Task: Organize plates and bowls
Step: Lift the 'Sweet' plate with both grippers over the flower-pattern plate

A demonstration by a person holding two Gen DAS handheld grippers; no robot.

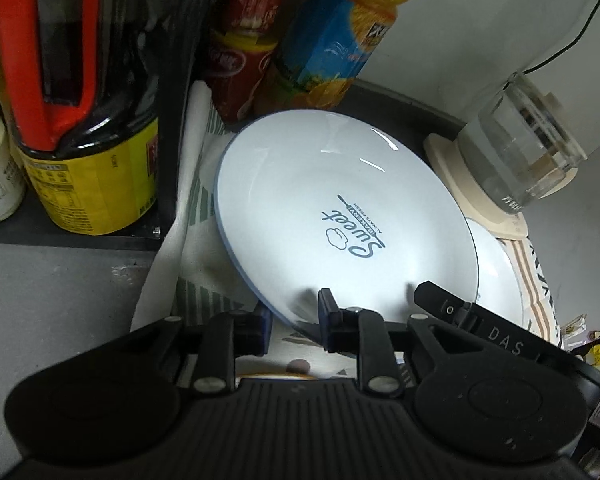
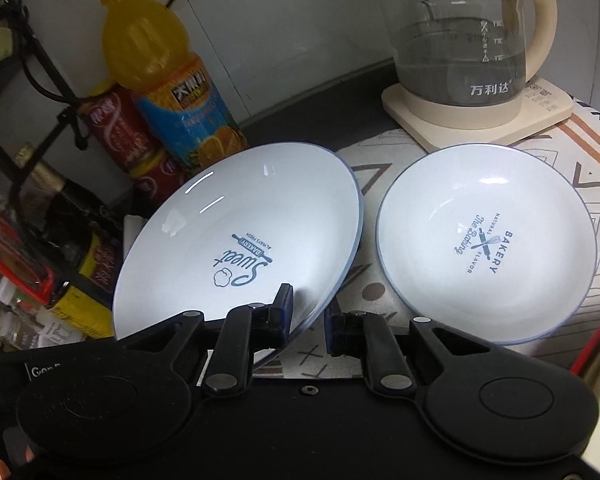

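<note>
A white plate with a blue rim and "Sweet Bakery" print (image 1: 340,204) (image 2: 244,240) is tilted up off the patterned cloth. My left gripper (image 1: 294,322) is shut on its near rim. My right gripper (image 2: 306,322) is also shut on its rim; its finger (image 1: 452,308) shows in the left wrist view. A second white plate printed "Bakery" (image 2: 488,248) lies flat on the cloth to the right; its edge (image 1: 500,276) shows behind the held plate.
A glass kettle (image 2: 460,36) on a cream base stands at the back right. An orange juice bottle (image 2: 168,92) and red cans (image 2: 120,136) stand behind the plates. A dark sauce bottle (image 1: 84,120) stands on a black rack at left.
</note>
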